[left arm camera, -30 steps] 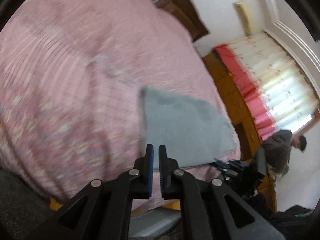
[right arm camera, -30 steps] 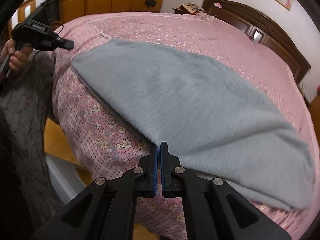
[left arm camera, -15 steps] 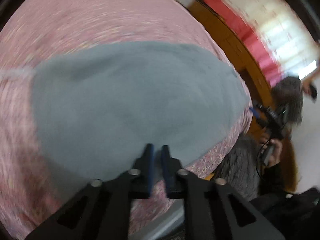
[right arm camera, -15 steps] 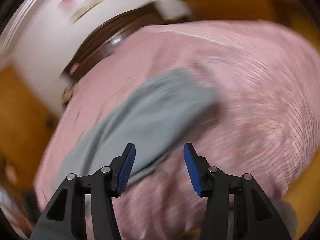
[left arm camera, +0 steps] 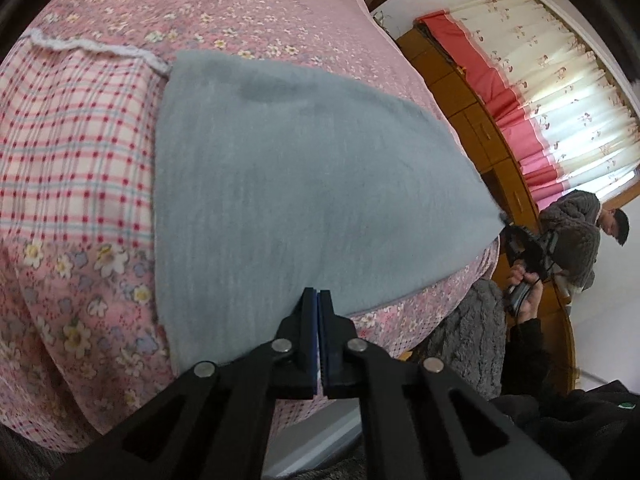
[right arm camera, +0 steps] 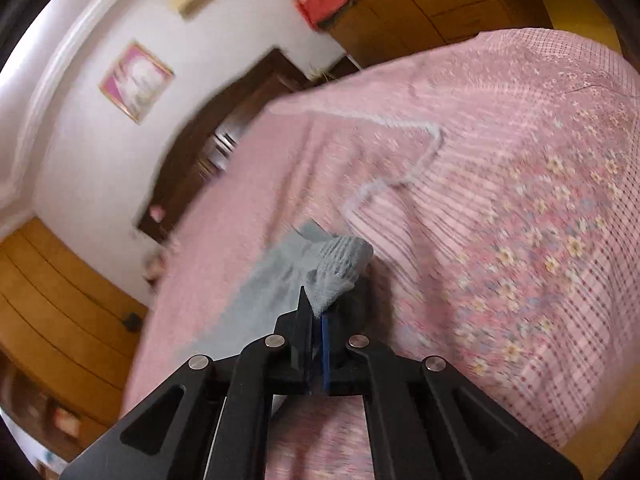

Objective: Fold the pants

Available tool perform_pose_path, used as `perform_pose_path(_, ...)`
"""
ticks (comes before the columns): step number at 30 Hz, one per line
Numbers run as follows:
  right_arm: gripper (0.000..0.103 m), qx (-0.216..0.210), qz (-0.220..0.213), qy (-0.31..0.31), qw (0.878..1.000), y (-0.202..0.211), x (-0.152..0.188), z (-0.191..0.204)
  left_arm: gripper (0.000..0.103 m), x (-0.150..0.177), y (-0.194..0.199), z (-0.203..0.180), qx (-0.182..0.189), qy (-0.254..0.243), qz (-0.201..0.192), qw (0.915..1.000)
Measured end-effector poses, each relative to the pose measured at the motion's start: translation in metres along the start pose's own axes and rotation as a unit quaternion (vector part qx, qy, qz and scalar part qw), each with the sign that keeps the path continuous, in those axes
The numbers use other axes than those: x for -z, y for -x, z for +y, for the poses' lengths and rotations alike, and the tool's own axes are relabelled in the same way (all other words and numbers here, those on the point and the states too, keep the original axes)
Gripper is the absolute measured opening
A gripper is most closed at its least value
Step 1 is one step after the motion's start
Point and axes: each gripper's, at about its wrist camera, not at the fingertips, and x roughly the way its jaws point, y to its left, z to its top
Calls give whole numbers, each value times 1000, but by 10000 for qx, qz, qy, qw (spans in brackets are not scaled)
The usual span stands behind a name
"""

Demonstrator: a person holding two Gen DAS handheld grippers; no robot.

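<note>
Grey pants lie flat on pink floral bed, near its edge. Left gripper fingers pressed together at near hem; fabric between them cannot tell. Right gripper fingers clamped on ribbed cuff, having just closed after opening. Judgement: fold step starting. Lift cuff low, carry straight over, match edges, avoid dragging lower layer.
</note>
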Motion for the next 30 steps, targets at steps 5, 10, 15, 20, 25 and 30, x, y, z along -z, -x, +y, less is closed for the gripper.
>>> perform_pose_path(5,48,444,258,65,9987,-7,-8,1,3,-1,29,24,-111,-83,-177,9997)
perform_pose_path(10,60,1578,-1067,1733,9663,35,-5,51,23,-27,68,19,9,-43,-897,9960)
perform_pose_path(15,52,668,330,3088,9482,-51,-25,144,14,-59,32,18,-1024,-198,-458,9935)
perform_pose_path(20,0,1395,1152,2492,9514,-153,-56,103,3,-48,40,37,-1156,120,-650,9911)
perform_pose_path(25,0,1594,988,3231,9276,-174,-55,110,3,-33,59,46,-1100,201,-745,9909)
perform_pose_path(30,0,2018,395,3836,9003,-146,-38,130,3,-28,73,62,-938,175,-830,9920)
